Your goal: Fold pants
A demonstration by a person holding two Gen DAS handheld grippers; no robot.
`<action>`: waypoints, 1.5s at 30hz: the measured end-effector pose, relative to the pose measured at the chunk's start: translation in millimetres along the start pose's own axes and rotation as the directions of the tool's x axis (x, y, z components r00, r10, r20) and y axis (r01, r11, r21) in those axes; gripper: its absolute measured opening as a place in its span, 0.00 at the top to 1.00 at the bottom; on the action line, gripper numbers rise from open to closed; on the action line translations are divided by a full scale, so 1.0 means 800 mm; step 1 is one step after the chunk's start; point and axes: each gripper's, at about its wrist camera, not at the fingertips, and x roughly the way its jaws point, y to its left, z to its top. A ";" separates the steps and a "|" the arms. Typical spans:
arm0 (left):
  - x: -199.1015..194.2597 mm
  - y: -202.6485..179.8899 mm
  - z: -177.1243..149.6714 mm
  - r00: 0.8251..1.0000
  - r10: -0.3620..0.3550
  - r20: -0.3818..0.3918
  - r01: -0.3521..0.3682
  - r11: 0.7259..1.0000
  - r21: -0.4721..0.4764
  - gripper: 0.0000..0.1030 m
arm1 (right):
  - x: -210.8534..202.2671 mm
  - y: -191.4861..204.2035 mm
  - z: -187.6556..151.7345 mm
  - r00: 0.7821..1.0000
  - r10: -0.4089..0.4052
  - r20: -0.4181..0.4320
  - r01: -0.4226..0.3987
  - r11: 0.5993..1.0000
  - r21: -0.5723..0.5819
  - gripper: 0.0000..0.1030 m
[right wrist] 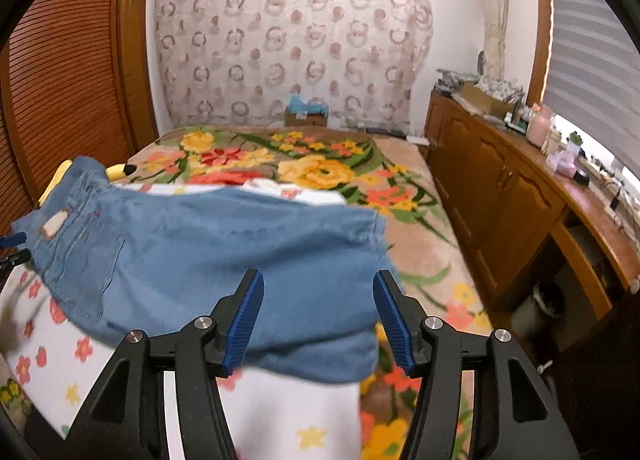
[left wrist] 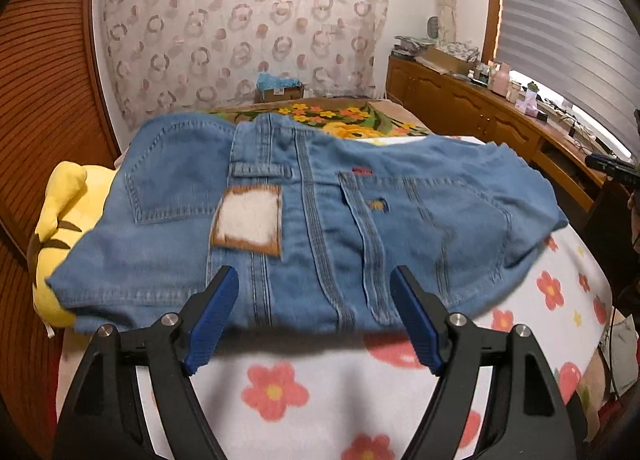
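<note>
Faded blue denim pants (left wrist: 304, 220), folded (seat and white patch uppermost) on the white flower-print blanket (left wrist: 288, 412) at the bed's near edge; left gripper (left wrist: 314, 320) and right gripper (right wrist: 318, 320) hover, jaws released, nothing held; fold apparently near complete, next calls for regrasping or smoothing.

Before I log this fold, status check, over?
Left gripper open, right gripper open. Jeans folded on flowered blanket, released. Yellow plush under waist end.
</note>
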 end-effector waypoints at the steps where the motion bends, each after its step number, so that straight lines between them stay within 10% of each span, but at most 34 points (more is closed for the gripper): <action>1: -0.004 -0.002 -0.006 1.000 -0.003 0.000 0.003 1.000 -0.001 0.24 | 0.001 -0.001 -0.005 1.000 0.001 -0.008 -0.001 1.000 0.000 0.43; 15: -0.027 0.007 -0.035 1.000 0.026 -0.008 -0.026 0.999 -0.023 0.23 | 0.032 -0.005 -0.011 0.988 0.087 -0.130 -0.087 0.996 0.002 0.42; 37: -0.002 0.025 -0.046 0.997 0.055 -0.063 -0.058 0.997 -0.058 0.23 | 0.136 0.023 0.017 0.978 0.047 -0.204 -0.120 0.925 -0.362 0.41; 45: 0.007 0.048 -0.038 0.996 0.059 -0.071 -0.067 0.991 -0.117 0.48 | 0.156 0.017 0.029 0.970 0.100 -0.220 -0.162 0.945 -0.284 0.46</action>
